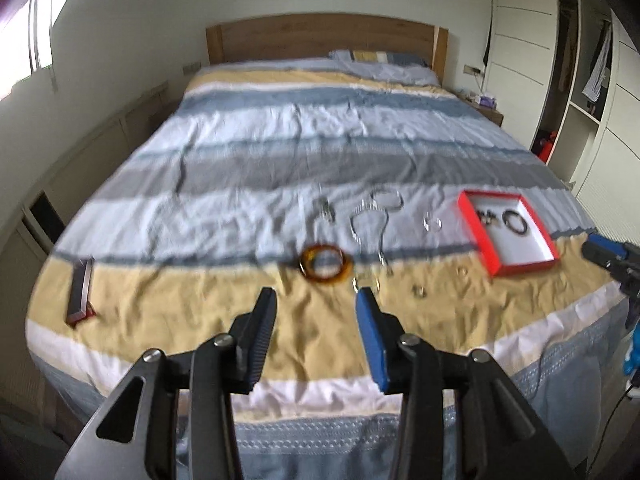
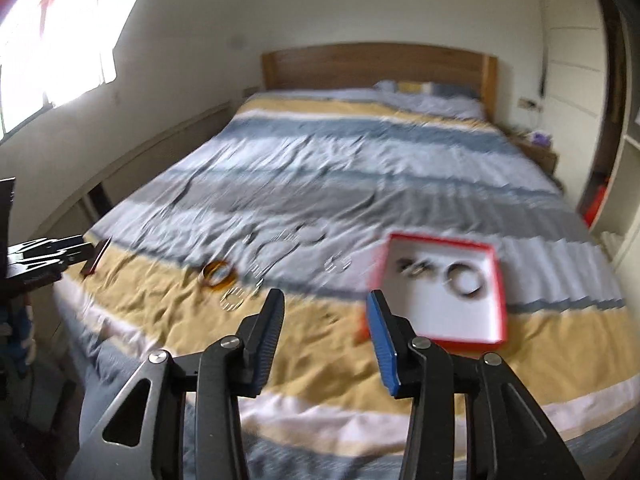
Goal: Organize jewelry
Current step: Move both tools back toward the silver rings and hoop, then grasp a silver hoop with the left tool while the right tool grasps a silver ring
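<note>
An open red box (image 1: 520, 268) with a white inside lies on the bed at the right and holds a dark bracelet (image 1: 515, 221) and a small dark piece (image 1: 486, 215). An amber bangle (image 1: 326, 265), a silver necklace (image 1: 368, 226), a silver bracelet (image 1: 387, 199), a clear ring-shaped piece (image 1: 433, 224) and small rings (image 1: 419, 290) lie loose on the bedspread. My left gripper (image 1: 316, 296) is open and empty, held above the bed's near edge just short of the bangle. My right gripper (image 2: 326, 298) is open and empty, left of the red box (image 2: 502, 304).
A dark red lid or case (image 1: 81, 290) lies at the bed's left near corner. The striped bedspread (image 1: 280, 152) stretches back to a wooden headboard (image 1: 320, 38). A wardrobe (image 1: 580, 80) stands at the right, a window wall at the left.
</note>
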Available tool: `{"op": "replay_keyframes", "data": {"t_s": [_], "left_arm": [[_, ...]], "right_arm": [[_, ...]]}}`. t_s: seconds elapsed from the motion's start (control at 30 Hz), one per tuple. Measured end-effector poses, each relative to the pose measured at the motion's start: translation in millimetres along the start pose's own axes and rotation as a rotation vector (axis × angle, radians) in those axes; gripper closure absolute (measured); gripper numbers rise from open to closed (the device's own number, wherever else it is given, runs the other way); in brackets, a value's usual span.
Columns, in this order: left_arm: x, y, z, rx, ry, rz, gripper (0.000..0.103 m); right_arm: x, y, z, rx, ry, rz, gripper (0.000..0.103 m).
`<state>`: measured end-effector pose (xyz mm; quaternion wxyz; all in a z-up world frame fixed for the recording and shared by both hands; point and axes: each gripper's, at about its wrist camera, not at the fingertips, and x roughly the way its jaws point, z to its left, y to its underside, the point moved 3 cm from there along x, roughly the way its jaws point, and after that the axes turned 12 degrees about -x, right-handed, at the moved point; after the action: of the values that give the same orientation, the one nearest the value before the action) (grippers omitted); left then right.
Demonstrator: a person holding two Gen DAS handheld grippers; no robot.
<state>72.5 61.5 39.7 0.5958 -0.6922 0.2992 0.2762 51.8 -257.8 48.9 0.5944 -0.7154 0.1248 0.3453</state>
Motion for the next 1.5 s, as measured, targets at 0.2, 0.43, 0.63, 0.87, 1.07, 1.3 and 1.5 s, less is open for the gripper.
{"op": "replay_keyframes", "data": {"t_s": [0.2, 0.43, 0.63, 0.87, 1.07, 1.3, 1.5], "left_arm": [[72.8, 25.0, -6.2, -0.051, 0.043, 0.115, 0.064], [147.5, 36.1, -17.0, -0.091, 0.057, 0.201, 0.064], [188.7, 31.2, -25.5, -0.098, 0.085, 0.238, 0.064], [228.8, 23.7, -26.0, -0.122, 0.089, 0.292, 0.065], [245.6, 30.8, -30.0, -0.099, 0.082, 0.315, 0.078], [242.2, 33.9, -38.5, -0.058, 0.053, 0.298, 0.099], [223.9, 35.8, -37.6, -0.067, 0.046, 0.284, 0.099]], "right_arm": [[69.4, 27.8, 25.8, -0.006, -0.075, 0.101, 0.066], [135.4, 45.6, 17.5, 0.033, -0.129, 0.177, 0.072], [178.0, 45.5, 32.4, 0.026, -0.220, 0.195, 0.072], [221.3, 38.9, 58.9, -0.024, -0.279, 0.219, 0.072], [249.0, 37.9, 69.7, -0.067, -0.284, 0.245, 0.072], [256.3, 37.5, 74.6, -0.089, -0.293, 0.250, 0.083], [236.0, 36.0, 70.3, -0.068, -0.284, 0.224, 0.083]]}}
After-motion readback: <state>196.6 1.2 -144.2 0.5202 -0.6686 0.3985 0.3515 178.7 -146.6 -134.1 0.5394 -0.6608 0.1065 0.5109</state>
